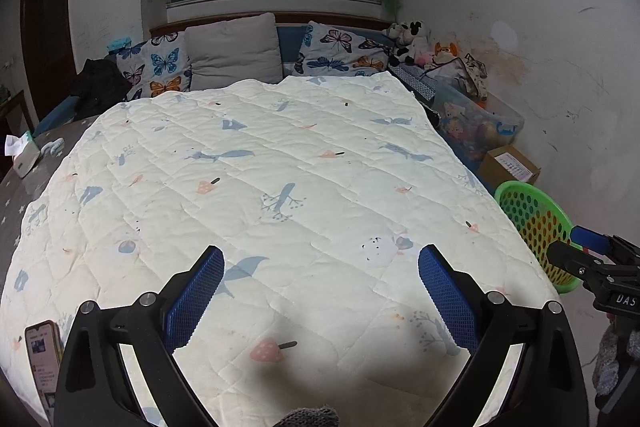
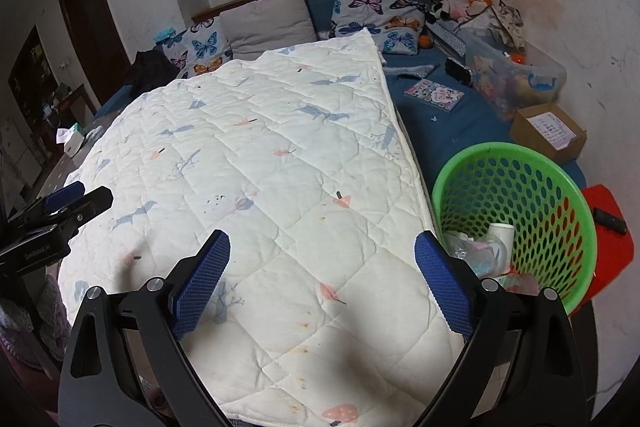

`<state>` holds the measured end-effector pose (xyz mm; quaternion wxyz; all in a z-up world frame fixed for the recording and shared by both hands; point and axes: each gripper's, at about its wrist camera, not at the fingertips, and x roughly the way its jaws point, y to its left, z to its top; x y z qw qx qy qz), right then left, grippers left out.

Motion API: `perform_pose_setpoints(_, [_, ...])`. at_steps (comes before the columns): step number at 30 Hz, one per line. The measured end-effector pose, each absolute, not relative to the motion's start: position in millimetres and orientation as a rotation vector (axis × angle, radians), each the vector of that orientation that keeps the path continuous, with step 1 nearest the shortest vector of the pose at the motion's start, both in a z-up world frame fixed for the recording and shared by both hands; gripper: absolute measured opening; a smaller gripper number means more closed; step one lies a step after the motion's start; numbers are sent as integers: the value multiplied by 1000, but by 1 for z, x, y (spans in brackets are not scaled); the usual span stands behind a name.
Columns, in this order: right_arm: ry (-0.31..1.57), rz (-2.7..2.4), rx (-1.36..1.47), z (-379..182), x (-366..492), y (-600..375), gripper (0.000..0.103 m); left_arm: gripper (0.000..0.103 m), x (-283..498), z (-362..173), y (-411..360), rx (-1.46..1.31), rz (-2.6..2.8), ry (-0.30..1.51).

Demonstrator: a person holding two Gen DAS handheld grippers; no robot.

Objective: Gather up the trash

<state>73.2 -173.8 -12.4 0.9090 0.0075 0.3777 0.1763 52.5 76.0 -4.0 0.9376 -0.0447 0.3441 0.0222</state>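
Right fingers [image 2: 440, 283] spread, green basket [image 2: 576, 239] just beside, trash [image 2: 486, 253] inside

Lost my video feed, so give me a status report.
Left gripper and right gripper open, empty, over quilt. Green basket holds paper cup and wrappers. Nothing blocking.

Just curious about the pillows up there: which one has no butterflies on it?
The plain grey pillow in the middle; the pillows on either side of it, left and right, carry butterfly prints.

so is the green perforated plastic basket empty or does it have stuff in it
Not empty: the green perforated plastic basket holds a white paper cup and crumpled clear plastic wrappers at its bottom.
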Motion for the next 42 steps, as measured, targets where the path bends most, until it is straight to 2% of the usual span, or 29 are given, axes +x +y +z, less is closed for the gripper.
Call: perform_pose_setpoints(42, [771, 362, 8, -13, 70, -168, 96, 95, 44, -4, 74, -81, 68, 678])
